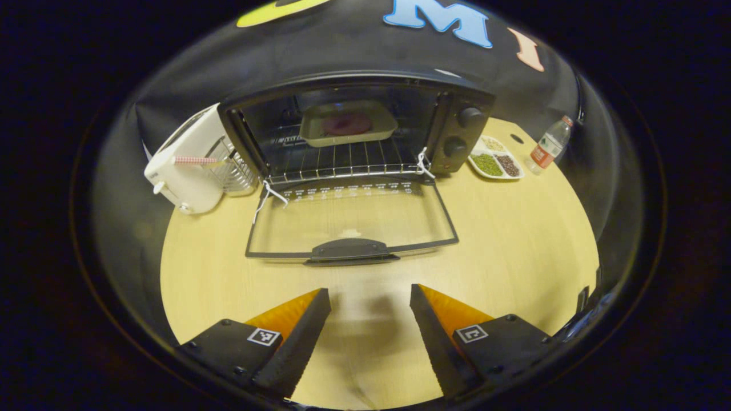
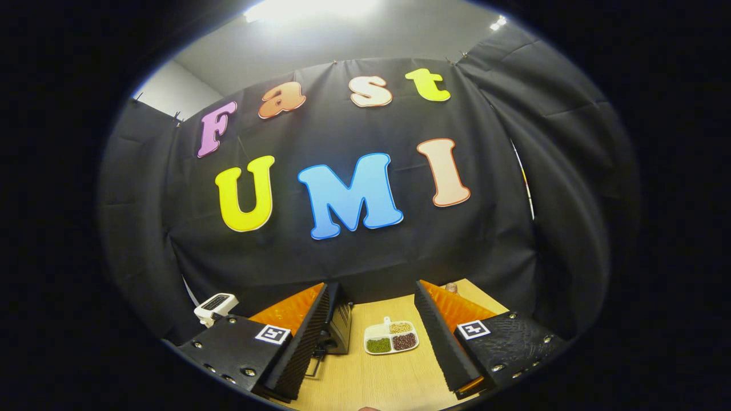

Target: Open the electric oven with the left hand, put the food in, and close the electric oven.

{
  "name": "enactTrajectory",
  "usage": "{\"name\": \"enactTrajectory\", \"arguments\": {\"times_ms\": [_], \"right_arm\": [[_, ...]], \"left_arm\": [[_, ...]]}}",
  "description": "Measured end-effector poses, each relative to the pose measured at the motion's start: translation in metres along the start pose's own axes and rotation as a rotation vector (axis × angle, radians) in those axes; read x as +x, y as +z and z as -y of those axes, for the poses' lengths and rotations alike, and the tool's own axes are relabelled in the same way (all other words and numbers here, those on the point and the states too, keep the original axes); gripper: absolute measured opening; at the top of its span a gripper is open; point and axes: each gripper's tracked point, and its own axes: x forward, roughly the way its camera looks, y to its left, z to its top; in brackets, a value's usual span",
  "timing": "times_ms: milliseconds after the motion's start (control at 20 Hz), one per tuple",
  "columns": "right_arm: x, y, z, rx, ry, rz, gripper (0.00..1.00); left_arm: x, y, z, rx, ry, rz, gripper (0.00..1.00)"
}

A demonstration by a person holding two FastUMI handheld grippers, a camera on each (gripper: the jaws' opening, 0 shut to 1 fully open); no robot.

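Observation:
The black electric oven stands at the back of the wooden table with its glass door folded flat down. On the wire rack inside sits a grey tray holding a round dark red piece of food. My left gripper hovers open over the table just in front of the door handle, with nothing between its fingers. My right gripper is open, raised and pointed at the back wall. Behind its left finger, in the right gripper view, is a corner of the oven.
A white appliance with a wire basket stands left of the oven. Right of the oven lie a white divided dish of beans and a plastic bottle. The dish of beans lies between the right gripper's fingers.

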Motion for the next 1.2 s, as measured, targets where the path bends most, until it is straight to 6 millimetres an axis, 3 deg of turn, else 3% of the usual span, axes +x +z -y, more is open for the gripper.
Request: {"name": "enactTrajectory", "arguments": {"times_ms": [350,700,900,1000,1050,1150,1200], "right_arm": [[0.002,-0.003,0.009,-0.002,-0.056,-0.009,0.91],[0.004,-0.009,0.01,-0.022,-0.104,-0.034,0.91],[0.006,-0.011,0.007,-0.024,-0.111,-0.039,0.91],[0.007,-0.013,0.003,-0.018,-0.107,-0.048,0.91],[0.008,-0.014,0.002,-0.016,-0.104,-0.051,0.91],[0.009,-0.013,-0.002,-0.015,-0.097,-0.05,0.91],[0.01,-0.014,-0.006,-0.016,-0.092,-0.051,0.91]], "left_arm": [[0.041,-0.001,-0.022,0.012,0.036,-0.077,0.96],[0.069,0.001,-0.022,-0.025,0.006,-0.127,0.96],[0.069,0.002,-0.021,-0.017,0.002,-0.145,0.99],[0.069,0.002,-0.022,-0.02,-0.004,-0.148,0.92],[0.066,0.003,-0.022,-0.022,-0.004,-0.146,0.96],[0.062,0.004,-0.022,-0.017,-0.005,-0.135,0.92],[0.058,0.006,-0.022,-0.021,-0.008,-0.127,0.96]]}}
